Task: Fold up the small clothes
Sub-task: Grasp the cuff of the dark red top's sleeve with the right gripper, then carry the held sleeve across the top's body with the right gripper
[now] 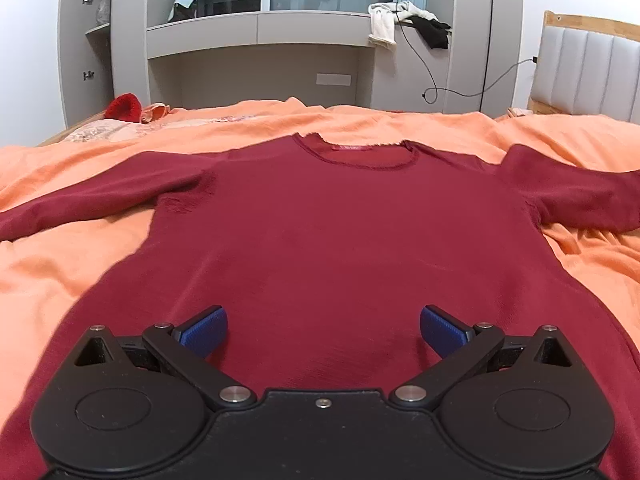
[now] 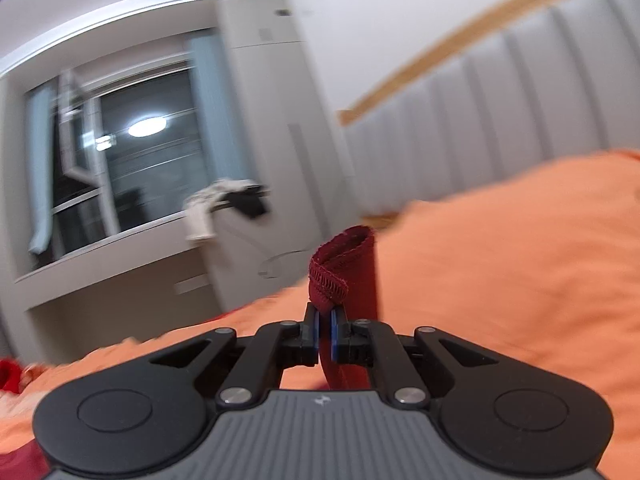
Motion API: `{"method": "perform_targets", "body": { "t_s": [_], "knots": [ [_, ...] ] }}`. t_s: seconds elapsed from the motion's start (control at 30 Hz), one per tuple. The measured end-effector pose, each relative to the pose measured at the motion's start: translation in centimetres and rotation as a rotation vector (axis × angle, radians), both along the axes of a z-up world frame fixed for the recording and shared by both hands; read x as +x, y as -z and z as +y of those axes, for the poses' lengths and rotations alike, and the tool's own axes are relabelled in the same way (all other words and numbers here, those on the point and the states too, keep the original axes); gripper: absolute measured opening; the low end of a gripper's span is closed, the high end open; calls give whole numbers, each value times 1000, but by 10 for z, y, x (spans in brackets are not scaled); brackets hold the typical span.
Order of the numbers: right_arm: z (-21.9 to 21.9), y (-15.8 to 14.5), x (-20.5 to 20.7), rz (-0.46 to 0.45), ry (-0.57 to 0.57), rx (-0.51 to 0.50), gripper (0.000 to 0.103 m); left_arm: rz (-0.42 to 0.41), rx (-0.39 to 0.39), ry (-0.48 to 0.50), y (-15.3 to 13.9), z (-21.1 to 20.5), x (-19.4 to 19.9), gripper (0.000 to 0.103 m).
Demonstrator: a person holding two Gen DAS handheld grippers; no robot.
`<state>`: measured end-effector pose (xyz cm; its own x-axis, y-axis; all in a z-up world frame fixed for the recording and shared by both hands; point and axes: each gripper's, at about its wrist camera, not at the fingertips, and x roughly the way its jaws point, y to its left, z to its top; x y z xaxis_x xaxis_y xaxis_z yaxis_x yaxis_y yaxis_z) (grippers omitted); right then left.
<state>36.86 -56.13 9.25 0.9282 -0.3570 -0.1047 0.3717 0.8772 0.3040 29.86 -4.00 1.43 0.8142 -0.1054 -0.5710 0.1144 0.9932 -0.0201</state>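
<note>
1. While we are looking along the right claw (image 2: 325, 334), we are seeing its blue pads (image 2: 335, 336) clenched on a strip of dark red fabric, the cuffed end of a sleeve (image 2: 344, 268) of the sweater.
2. We are watching that sleeve end standing up above the pads, its stitched hem curling over at the top, with more of the red cloth trailing down below the claw.
3. We are finding the orange bedspread (image 2: 520, 260) spreading out behind and to the right of the raised sleeve, and a padded grey headboard (image 2: 480, 120) with a wooden rail rising beyond it; this whole view is blurred.
4. We are seeing the left claw (image 1: 323, 330) released, its two blue pads (image 1: 206, 330) standing wide apart and gripping nothing.
5. We are looking past it at the dark red sweater (image 1: 320, 220), which is lying flat on the bedspread (image 1: 60, 264) with its neckline (image 1: 356, 152) away from us and the hem end beneath the claw.
6. We are noting one sleeve reaching out to the left edge and the other running off the right edge of the view.
7. We are spotting a bright red item (image 1: 124, 107) at the far left of the bed, and white and black clothes (image 1: 404, 22) draped on a grey ledge by the window.
</note>
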Motion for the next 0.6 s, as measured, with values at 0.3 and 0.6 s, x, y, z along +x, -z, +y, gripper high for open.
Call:
{"method": "perform_targets", "body": {
  "t_s": [0.3,0.6],
  "knots": [
    [135,-62,31,-8,-340,-220,6,-20,-29,-90,-16,27,-3,102],
    [273,-21,23,100,-687,-316,6,-91,-93,-305,-40,89,-6,102]
  ]
}}
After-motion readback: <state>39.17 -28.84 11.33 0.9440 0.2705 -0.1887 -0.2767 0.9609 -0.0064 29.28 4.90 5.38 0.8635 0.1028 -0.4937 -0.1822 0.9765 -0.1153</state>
